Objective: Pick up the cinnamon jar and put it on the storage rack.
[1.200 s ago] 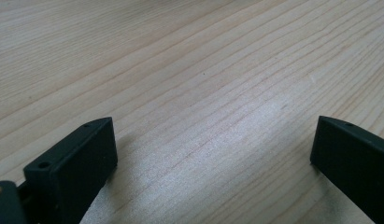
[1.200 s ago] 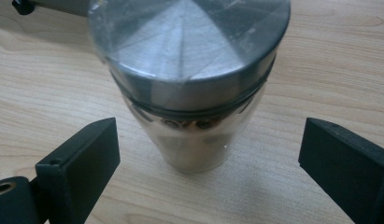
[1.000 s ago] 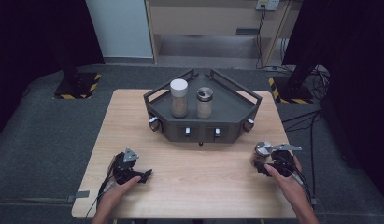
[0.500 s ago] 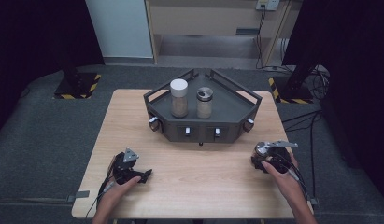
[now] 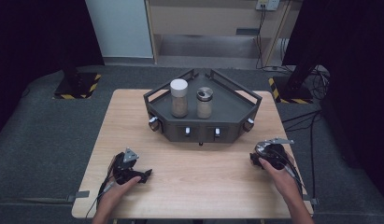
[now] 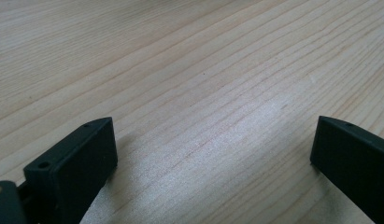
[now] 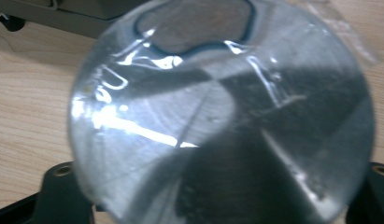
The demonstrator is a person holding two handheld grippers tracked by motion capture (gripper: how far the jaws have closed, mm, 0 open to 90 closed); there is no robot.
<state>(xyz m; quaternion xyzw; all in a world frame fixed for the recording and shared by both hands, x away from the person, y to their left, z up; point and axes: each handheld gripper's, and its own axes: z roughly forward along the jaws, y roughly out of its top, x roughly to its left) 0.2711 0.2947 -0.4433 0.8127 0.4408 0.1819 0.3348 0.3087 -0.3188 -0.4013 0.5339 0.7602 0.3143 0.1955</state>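
Note:
My right gripper (image 5: 262, 156) is at the table's right edge, shut on a clear round glass jar (image 5: 262, 148). In the right gripper view the jar (image 7: 217, 112) is seen end on, large and blurred, between the two jaws of the gripper (image 7: 220, 189). My left gripper (image 5: 144, 175) rests on the wooden table (image 5: 203, 182) near the front left, open. In the left gripper view its jaws (image 6: 213, 149) stand wide apart over bare wood, with nothing between them.
A dark six-sided tray (image 5: 236, 112) with knobs on its front sits at the table's far middle. On it stand a white-lidded jar (image 5: 179, 98) and a shorter metal-lidded jar (image 5: 204, 102). Cables and stands lie on the floor beyond.
The right hand has shifted slightly with the jar still held. The left gripper has not moved.

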